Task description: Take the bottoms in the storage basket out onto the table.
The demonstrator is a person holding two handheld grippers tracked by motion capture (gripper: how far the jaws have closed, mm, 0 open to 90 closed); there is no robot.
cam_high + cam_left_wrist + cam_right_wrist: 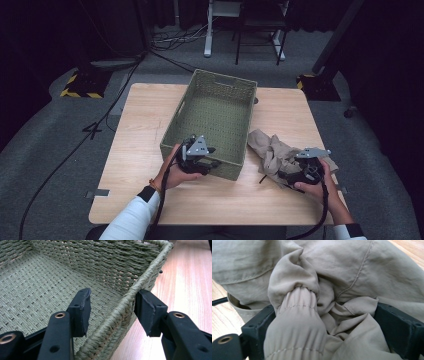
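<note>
A green woven basket (220, 80) stands empty in the middle of the wooden table (145, 130). My left gripper (214, 164) is at its near wall. In the left gripper view the left gripper (113, 292) is open and straddles the basket's rim (150, 267), one jaw inside and one outside, with a gap on the inner side. A crumpled beige garment (270, 147) lies to the right of the basket. My right gripper (283, 175) is pushed into it. Seen from the right gripper (325, 307), the garment (362, 270) bulges between wide-standing jaws, an elastic cuff (297, 305) nearest.
The table's left half and front strip are bare wood. Beyond the table are grey carpet, cables (100, 125), a yellow-black striped stand foot (80, 87) and furniture legs (207, 35).
</note>
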